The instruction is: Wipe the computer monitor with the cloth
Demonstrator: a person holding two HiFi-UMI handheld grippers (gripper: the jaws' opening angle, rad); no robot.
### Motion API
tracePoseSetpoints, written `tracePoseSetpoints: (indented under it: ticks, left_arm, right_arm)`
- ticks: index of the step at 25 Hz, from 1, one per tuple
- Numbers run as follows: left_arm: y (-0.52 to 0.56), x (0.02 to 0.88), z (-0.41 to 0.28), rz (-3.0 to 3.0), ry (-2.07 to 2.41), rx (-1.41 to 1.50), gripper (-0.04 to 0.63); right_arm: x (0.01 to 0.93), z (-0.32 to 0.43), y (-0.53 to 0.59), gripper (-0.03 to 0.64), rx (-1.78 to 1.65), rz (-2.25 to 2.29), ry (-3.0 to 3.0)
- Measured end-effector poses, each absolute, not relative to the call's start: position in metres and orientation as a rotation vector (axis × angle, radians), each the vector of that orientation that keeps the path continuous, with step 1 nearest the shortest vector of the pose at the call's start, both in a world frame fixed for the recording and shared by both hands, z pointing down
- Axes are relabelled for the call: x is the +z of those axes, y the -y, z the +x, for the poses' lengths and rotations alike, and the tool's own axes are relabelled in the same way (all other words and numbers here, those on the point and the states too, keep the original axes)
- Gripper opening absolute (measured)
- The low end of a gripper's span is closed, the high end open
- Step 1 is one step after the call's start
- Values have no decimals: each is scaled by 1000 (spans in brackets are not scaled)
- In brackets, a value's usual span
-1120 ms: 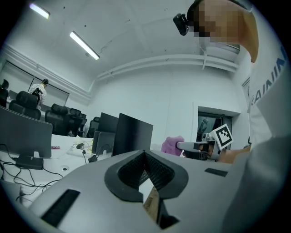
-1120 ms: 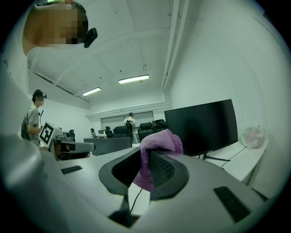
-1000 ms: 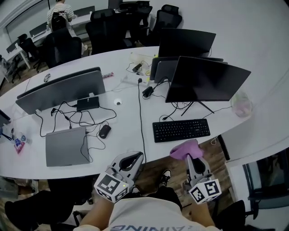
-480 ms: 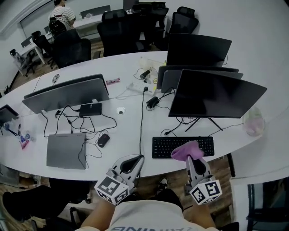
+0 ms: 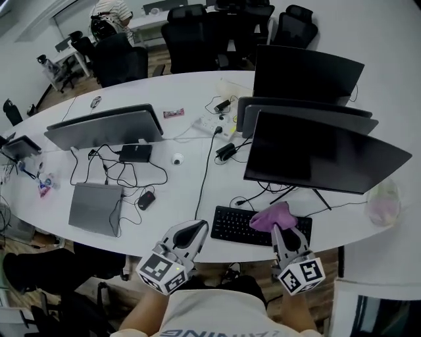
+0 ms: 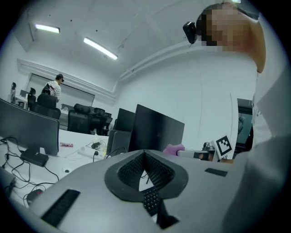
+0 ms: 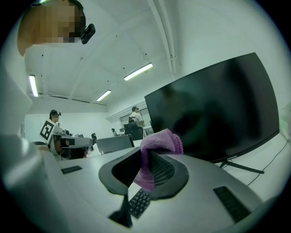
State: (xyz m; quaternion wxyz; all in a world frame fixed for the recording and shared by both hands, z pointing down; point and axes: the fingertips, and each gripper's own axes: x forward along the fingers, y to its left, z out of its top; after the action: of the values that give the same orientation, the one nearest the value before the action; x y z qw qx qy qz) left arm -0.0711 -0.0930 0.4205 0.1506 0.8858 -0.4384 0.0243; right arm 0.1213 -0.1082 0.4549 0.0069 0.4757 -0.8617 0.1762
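Note:
The black computer monitor [image 5: 322, 155] stands on the white desk [image 5: 191, 191] ahead of me, its dark screen [image 7: 213, 113] filling the right of the right gripper view. My right gripper [image 5: 279, 227] is shut on a purple cloth [image 5: 271, 216], which bunches above the jaws [image 7: 157, 145] over the keyboard's right end. The left gripper [image 5: 194, 232] hangs at the desk's near edge, left of the keyboard [image 5: 260, 227], jaws shut with nothing between them [image 6: 145, 170]. Both grippers are short of the screen.
Two more monitors [image 5: 306, 72] stand behind the near one. Another monitor [image 5: 105, 128], a closed laptop [image 5: 95, 207], a mouse [image 5: 146, 199] and loose cables [image 5: 207, 155] lie to the left. A plastic bag [image 5: 383, 203] sits at the right edge. Office chairs [image 5: 197, 33] and a person [image 5: 112, 10] are beyond.
The desk and monitors have slid lower and nearer in the head view as I moved in. The cloth now sits over the keyboard instead of short of the desk edge.

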Motion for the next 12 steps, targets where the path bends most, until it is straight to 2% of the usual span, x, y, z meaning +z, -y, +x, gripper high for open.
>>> tracePoseSetpoints:
  ticks: [6,12]
  left_arm:
    - [100,422,-67,2498,1377,103,9]
    - [112,421,-73,2521,1348,86,9]
  right_arm:
    - [475,130,139,63,566,1391,2704]
    - [485,106,148,63,613,1357,2668]
